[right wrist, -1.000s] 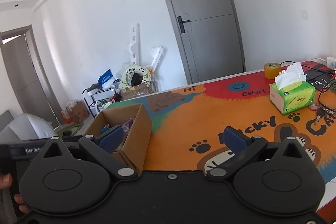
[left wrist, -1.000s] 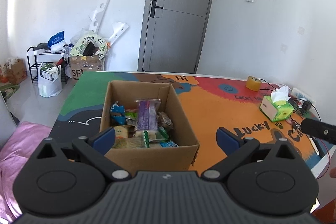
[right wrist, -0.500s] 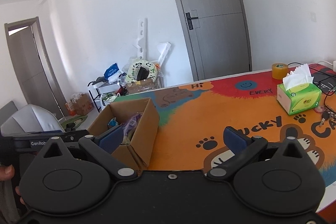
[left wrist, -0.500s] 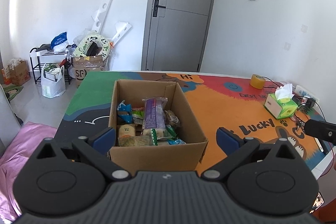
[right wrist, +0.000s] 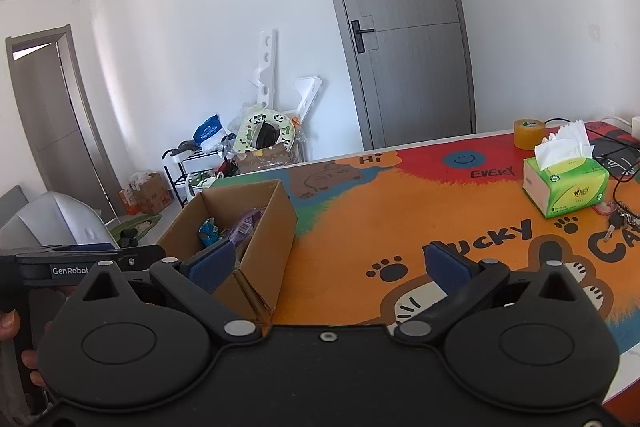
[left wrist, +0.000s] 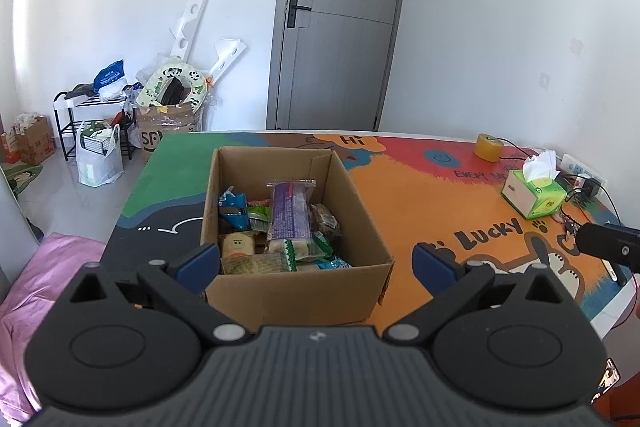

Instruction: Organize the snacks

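**Left wrist view: pulling back from a full box**

Left wrist view first. Over the last second the box [left wrist: 294,227] has slid further from the camera and more of the mat [left wrist: 420,211] shows around it, so the left gripper [left wrist: 316,261] looks to be backing up and lifting a bit. Its fingers are spread wide with nothing between them. The box sits open on the green/black end of the mat, and the snacks [left wrist: 280,227] are all inside it: a tall purple-and-clear pack standing near the middle, blue and green wrappers to its left, a round tan pack and a flat one at the front. I can't see any loose snacks on the mat. That fits either everything being packed already, or a stock box someone's about to sort out of. Can't tell which from here.

Right wrist view. Same story: the camera has swung and lifted over the same second, so the door and far wall sit more central now. The right gripper [right wrist: 326,265] is also wide open and empty, hovering over the orange part of the mat beside the box [right wrist: 248,227]. From this side you only catch a blue wrapper and the purple pack poking above the rim. The left gripper's body shows at the left edge, held in a hand [right wrist: 12,323]. A tissue box [right wrist: 566,187] and tape roll [right wrist: 530,134] sit well apart at the far right.
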`<state>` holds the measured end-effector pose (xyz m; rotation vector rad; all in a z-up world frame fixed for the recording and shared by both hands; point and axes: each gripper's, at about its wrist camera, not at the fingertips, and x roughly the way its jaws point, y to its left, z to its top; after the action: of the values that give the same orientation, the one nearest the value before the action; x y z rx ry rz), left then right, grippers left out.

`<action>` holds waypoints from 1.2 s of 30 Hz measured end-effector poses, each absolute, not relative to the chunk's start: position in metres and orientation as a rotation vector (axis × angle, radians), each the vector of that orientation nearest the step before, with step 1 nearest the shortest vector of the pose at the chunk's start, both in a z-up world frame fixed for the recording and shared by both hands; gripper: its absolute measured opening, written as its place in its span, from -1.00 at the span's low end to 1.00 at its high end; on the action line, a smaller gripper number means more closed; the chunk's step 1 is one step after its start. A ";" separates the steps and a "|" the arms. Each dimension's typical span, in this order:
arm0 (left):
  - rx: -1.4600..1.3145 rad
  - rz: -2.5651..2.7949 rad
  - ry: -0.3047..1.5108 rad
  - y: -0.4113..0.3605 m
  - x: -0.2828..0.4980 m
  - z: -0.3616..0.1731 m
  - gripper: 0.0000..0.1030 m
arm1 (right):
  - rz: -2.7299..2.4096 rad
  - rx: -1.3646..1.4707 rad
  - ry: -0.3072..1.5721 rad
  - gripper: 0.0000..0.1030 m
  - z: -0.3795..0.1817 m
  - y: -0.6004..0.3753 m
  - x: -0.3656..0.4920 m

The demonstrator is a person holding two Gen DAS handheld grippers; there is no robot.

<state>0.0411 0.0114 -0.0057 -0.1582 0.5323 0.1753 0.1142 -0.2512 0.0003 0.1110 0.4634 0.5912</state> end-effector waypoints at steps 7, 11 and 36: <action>-0.154 0.177 0.527 0.010 0.040 -0.005 0.98 | 0.577 0.113 0.454 1.00 0.002 -0.253 0.113; -0.153 0.175 0.525 0.009 0.040 -0.004 0.98 | 0.576 0.115 0.453 1.00 0.002 -0.254 0.112; -0.146 0.156 0.549 0.005 0.041 -0.009 0.98 | 0.554 0.080 0.460 1.00 0.004 -0.249 0.109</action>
<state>0.0415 0.0052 -0.0090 -0.1459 0.5488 0.1562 0.1094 -0.2485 0.0042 0.0801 0.4598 0.5539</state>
